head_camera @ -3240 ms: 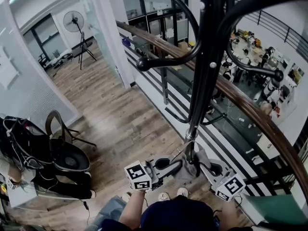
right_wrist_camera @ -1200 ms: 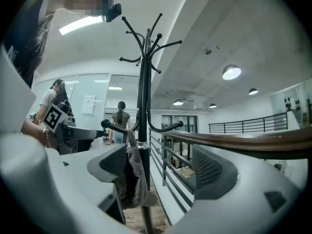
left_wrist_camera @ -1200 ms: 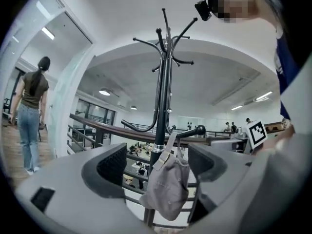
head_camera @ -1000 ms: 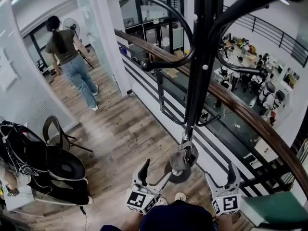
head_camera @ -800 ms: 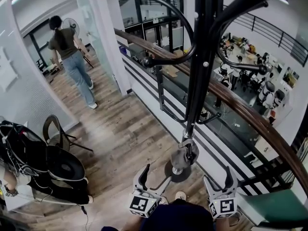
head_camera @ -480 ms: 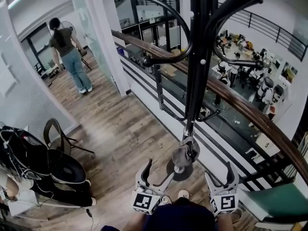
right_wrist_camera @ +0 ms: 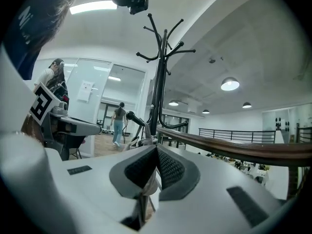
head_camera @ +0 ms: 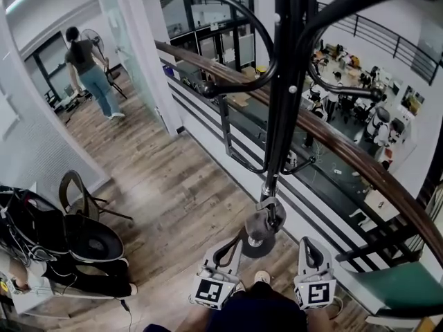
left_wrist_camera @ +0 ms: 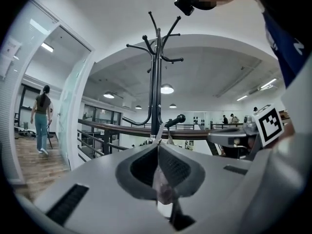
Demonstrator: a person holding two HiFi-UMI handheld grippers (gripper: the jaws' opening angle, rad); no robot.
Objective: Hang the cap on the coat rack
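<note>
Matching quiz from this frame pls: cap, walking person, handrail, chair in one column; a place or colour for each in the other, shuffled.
Things:
1. cap
2. person
3. handrail
4. chair

Place or colour:
A. brown, slanting behind the coat rack
B. black, low at the head view's left edge
C. grey, hanging on a low hook of the rack
D. far up the wood floor, upper left

Pairs: 1-C, 2-D, 3-A, 4-B.
</note>
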